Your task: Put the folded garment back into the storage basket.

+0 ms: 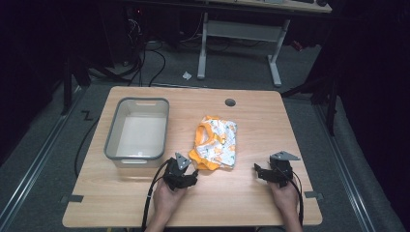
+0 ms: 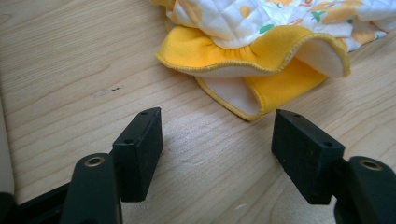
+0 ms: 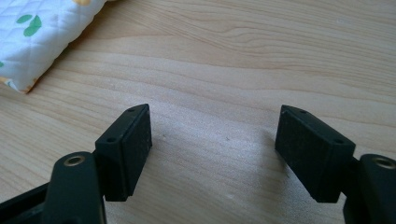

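Two hand-held grippers low over table | left hand-held gripper [image 1: 192, 175] agape near garment [image 1: 216, 143]

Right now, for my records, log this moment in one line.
left gripper: open, near garment | right gripper: open, empty | bin: empty

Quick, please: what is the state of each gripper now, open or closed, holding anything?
Left gripper: jaws open, holding nothing; the cloth lies just ahead.
Right gripper: jaws open, holding nothing, over the bare table.
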Available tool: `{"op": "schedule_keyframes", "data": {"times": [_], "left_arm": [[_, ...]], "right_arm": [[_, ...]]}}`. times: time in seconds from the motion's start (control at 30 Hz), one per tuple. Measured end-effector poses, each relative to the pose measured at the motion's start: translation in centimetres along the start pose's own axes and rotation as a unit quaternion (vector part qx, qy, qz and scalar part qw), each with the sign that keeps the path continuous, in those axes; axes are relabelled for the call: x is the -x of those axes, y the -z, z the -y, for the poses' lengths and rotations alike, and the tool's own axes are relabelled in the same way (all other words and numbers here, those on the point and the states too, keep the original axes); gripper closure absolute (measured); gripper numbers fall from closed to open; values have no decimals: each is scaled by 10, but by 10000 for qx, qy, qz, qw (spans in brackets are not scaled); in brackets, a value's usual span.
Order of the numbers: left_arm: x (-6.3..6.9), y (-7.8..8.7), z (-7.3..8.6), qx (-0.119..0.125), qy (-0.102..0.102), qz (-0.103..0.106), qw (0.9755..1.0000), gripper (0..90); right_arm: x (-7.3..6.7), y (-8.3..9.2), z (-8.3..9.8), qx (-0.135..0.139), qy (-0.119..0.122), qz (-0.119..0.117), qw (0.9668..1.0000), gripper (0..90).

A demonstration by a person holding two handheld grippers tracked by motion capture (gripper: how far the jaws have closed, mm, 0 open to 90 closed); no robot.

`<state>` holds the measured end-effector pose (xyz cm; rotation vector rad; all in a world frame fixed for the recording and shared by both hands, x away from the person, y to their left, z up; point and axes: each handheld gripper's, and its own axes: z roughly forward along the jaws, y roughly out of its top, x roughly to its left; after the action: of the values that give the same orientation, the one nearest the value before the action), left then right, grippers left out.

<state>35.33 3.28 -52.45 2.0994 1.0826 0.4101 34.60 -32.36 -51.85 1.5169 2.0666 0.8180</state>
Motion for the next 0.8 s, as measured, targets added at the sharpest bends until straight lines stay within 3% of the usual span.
{"op": "schedule_keyframes", "data": {"times": [0.53, 0.63, 0.8], "left_arm": [[0, 0, 0, -4, 5, 5, 10000, 327], [-2, 1, 0, 22, 92, 104, 9999, 327], [1, 1, 0, -18, -38, 43, 10000, 323]], "right_arm": [[0, 0, 0, 0, -2, 0, 10000, 274], [0, 0, 0, 0, -1, 1, 10000, 274], [0, 0, 0, 0, -1, 0, 10000, 274]]}}
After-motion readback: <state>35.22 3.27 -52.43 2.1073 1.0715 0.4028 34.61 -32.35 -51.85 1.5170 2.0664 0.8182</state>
